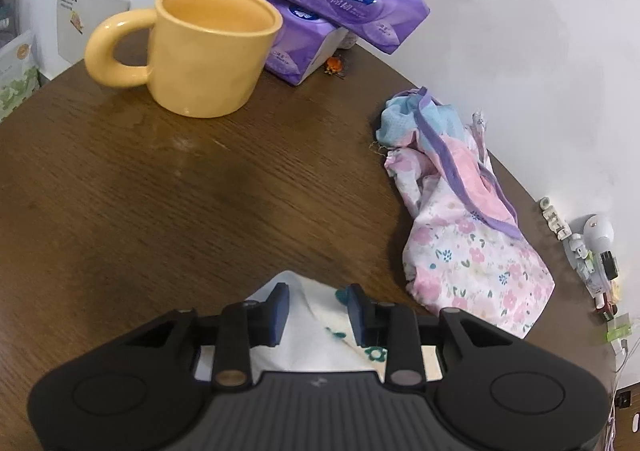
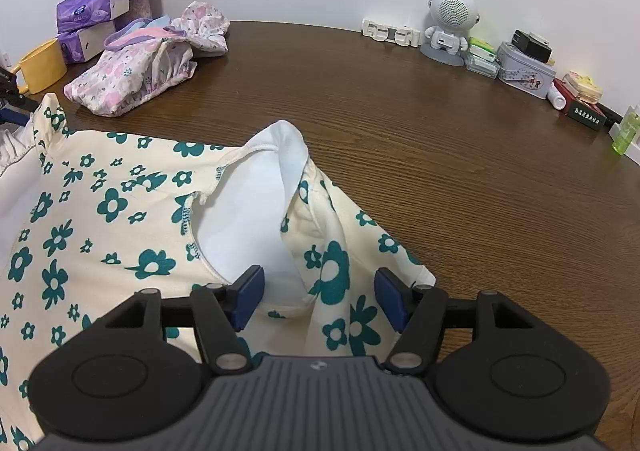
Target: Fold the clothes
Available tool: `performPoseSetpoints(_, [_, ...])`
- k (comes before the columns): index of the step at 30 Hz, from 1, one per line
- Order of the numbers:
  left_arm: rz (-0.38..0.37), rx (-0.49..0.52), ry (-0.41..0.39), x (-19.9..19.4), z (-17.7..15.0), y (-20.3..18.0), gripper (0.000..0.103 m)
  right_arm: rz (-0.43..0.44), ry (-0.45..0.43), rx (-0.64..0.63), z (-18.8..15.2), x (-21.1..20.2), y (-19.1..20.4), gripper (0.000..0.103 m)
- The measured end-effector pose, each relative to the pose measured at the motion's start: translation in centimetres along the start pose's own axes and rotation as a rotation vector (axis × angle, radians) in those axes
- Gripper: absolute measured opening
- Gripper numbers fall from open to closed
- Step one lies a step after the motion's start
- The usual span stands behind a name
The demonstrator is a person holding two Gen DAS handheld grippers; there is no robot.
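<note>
Honestly, the cream floral garment (image 2: 120, 211) isn't pinched: both the left hand-held gripper (image 1: 316, 311) and right hand-held gripper (image 2: 320, 299) are spread around folds beside the yellow mug (image 1: 200, 51), so the cloth could be dropped or bunched.

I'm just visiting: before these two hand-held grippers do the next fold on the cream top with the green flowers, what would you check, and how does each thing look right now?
1. Left hand-held gripper over the cream floral top: ok; cloth lies between its open pads, not pinched.
2. Right hand-held gripper at the top's edge: ok; jaws open, cloth between them, not gripped.
3. Garment flat: not ok; a fold stands up, baring the white lining.
4. Free wooden table beside the top: ok.
5. Pink floral clothes pile out of the way: ok, lying apart.
6. Yellow mug clear of the left gripper: ok; whether it holds liquid, cannot tell.
</note>
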State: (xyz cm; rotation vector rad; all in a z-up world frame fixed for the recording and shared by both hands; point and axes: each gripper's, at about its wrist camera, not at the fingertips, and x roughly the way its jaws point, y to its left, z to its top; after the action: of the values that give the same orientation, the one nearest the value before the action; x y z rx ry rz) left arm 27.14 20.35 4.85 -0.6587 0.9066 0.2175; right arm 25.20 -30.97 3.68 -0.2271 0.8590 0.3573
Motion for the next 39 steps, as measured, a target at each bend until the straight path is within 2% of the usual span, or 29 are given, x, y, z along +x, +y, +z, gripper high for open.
performPoseSetpoints(2, [-0.004,0.002,-0.001,0.2,0.1,-0.2,0.027,0.000,-0.002,0.000,0.0,0.0,0.0,0.062])
performPoseSetpoints(4, [-0.011,0.009,0.003,0.3,0.1,-0.3,0.008,0.000,-0.005,0.000,-0.1,0.0,0.0,0.062])
performPoseSetpoints(8, [0.015,0.068,-0.015,0.3,-0.3,-0.9,0.000,0.002,-0.008,0.001,-0.1,0.0,0.0,0.063])
performPoseSetpoints(13, [0.005,0.165,-0.101,-2.2,-1.3,-1.6,0.000,0.001,-0.013,0.001,-0.2,0.0,-0.1,0.063])
performPoseSetpoints(16, [-0.015,0.157,-0.134,-3.8,-1.6,-0.8,0.000,0.000,-0.014,-0.002,-0.2,0.0,0.0,0.063])
performPoseSetpoints(23, [-0.048,0.120,-0.155,-6.1,-2.4,1.1,0.000,0.000,-0.018,0.002,-0.3,0.0,-0.1,0.064])
performPoseSetpoints(30, [-0.206,0.106,-0.185,-8.9,-1.2,-1.2,0.000,-0.004,-0.015,0.007,-0.2,0.0,-0.2,0.065])
performPoseSetpoints(34, [-0.294,0.043,-0.142,-9.0,-1.0,-1.6,0.000,-0.005,-0.017,0.012,-0.3,0.0,-0.2,0.066])
performPoseSetpoints(36, [-0.261,0.053,-0.158,-9.1,-1.0,-1.7,0.000,-0.004,-0.019,0.013,-0.3,0.0,-0.2,0.066])
performPoseSetpoints(39, [-0.148,0.096,-0.169,-8.8,-1.6,-1.2,0.000,-0.004,-0.019,0.013,-0.4,0.0,-0.2,0.066])
